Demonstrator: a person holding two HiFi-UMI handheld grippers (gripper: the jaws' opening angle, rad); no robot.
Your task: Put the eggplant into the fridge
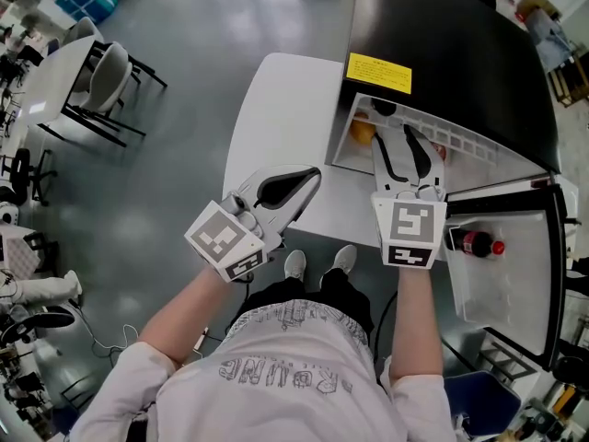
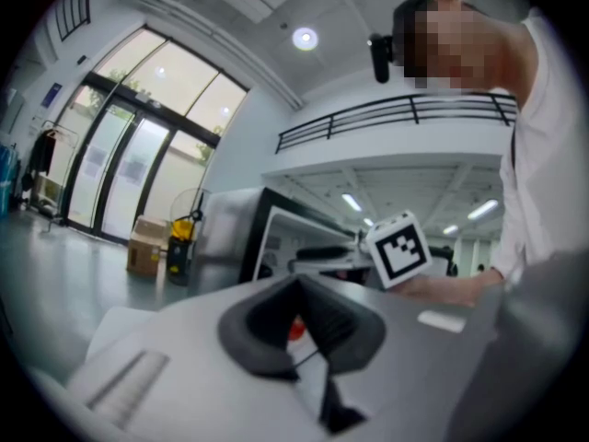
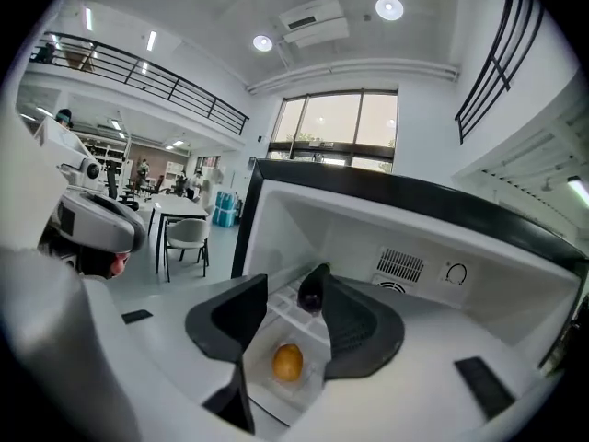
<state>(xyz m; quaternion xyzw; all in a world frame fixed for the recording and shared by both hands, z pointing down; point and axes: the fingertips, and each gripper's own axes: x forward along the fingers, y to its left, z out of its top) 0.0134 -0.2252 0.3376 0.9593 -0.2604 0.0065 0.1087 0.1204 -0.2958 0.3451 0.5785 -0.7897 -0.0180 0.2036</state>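
Eggplant [image 3: 313, 288]: dark purple, lying on the white shelf deep inside the fridge [image 3: 386, 210], near the back wall. Only the right gripper view shows it plainly. In the head view the right gripper's jaws cover that part of the compartment, and we cannot pick it out there.

An orange fruit [image 3: 288, 362] sits on the same shelf, nearer the opening, apart from the eggplant.

Right gripper [image 3: 296, 284]: jaws released and standing apart, with nothing gripped. The eggplant shows in the gap just beyond the tips, no pad touching it. The orange fruit shows lower in the same gap.

The head view adds what the right gripper view lacks. The right gripper reaches into the fridge mouth, the door [image 1: 515, 265] is swung open at the right, and a red-capped bottle [image 1: 474, 243] lies in the door rack.

Left gripper [image 1: 317, 171]: it hangs over the edge of the white surface [image 1: 276, 127], outside the fridge. Its own view shows the jaws clenched tip to tip on nothing. Behind them that view shows the right gripper's marker cube [image 2: 400, 247].
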